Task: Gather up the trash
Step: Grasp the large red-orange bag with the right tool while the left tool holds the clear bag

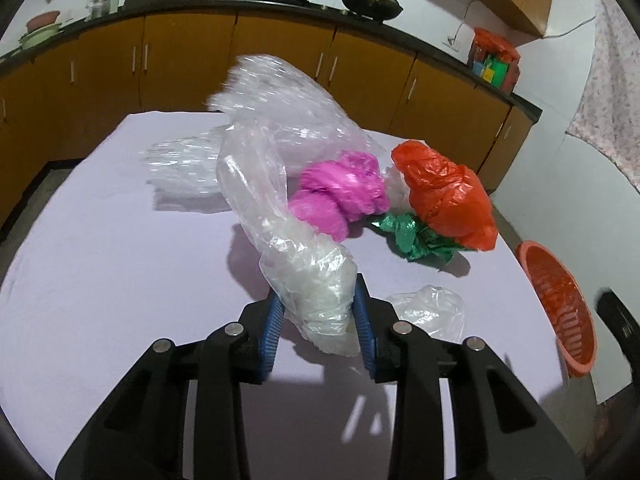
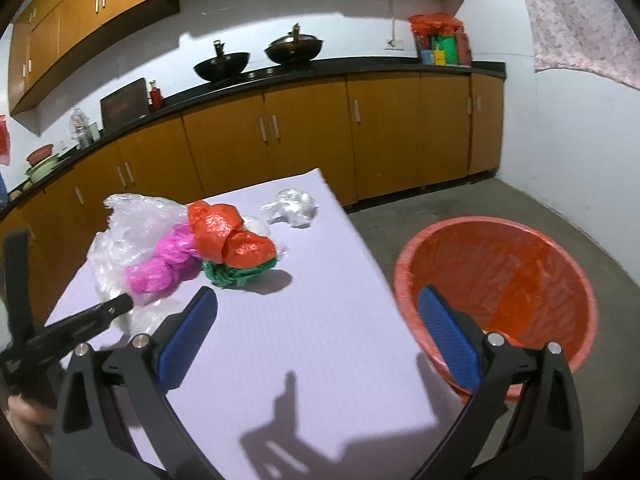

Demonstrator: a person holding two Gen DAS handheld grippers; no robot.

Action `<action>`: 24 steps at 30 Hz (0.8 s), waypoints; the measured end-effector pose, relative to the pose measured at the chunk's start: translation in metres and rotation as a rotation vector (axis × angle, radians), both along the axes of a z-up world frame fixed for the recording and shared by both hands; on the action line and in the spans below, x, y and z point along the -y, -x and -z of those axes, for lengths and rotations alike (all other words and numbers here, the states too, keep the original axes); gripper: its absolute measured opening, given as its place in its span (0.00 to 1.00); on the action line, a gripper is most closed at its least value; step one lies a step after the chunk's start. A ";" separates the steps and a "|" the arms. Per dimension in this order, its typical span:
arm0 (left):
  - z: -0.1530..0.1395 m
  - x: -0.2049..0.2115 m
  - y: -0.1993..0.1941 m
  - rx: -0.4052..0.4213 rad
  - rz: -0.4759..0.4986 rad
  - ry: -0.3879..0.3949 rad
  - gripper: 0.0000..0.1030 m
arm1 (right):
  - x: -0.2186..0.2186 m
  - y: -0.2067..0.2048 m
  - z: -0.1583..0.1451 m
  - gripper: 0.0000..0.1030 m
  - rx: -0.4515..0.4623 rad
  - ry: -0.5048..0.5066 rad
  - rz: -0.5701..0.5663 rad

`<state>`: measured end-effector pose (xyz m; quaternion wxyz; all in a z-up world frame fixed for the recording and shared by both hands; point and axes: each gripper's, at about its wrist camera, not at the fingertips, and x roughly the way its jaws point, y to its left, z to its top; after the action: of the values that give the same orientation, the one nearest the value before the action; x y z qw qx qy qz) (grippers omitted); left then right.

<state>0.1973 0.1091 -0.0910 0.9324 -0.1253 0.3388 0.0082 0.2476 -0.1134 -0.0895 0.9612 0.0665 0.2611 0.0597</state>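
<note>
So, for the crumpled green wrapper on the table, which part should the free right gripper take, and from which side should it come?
Take the green wrapper by its crumpled lobe on the near, open side, coming down from above and from the bin side with the right gripper, whose jaws stand wide. The orange bag sits over its far part and the pink bag crowds its left, so only that side looks free.

Clear bag (image 1: 288, 184) lifted; pink (image 1: 340, 196), orange (image 1: 444, 196), green (image 1: 416, 236) wads on table.

pink bag (image 1: 340, 192) | orange bag (image 1: 444, 196) | green wrapper (image 1: 412, 236) | lilac table (image 1: 120, 280)
</note>
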 end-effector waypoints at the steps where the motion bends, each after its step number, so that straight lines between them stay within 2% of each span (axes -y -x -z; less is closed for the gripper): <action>1: -0.001 -0.004 0.005 0.004 -0.005 -0.003 0.33 | -0.004 -0.006 0.000 0.95 -0.001 -0.007 -0.017; 9: -0.009 -0.048 0.025 0.029 -0.115 -0.007 0.33 | -0.041 -0.064 0.001 0.90 -0.023 -0.043 -0.140; 15: -0.014 -0.079 0.023 0.044 -0.192 -0.004 0.34 | -0.077 -0.107 -0.006 0.90 -0.003 0.022 -0.204; 22: -0.014 -0.100 0.021 0.045 -0.245 -0.010 0.34 | -0.110 -0.137 0.006 0.90 -0.056 0.106 -0.254; 24: -0.013 -0.102 0.021 0.040 -0.251 -0.011 0.34 | -0.113 -0.140 0.011 0.83 -0.071 0.130 -0.263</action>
<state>0.1765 0.2112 -0.0785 0.9314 -0.1615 0.3018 0.1241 0.3872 0.0000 -0.1002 0.9375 -0.0284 0.3047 0.1659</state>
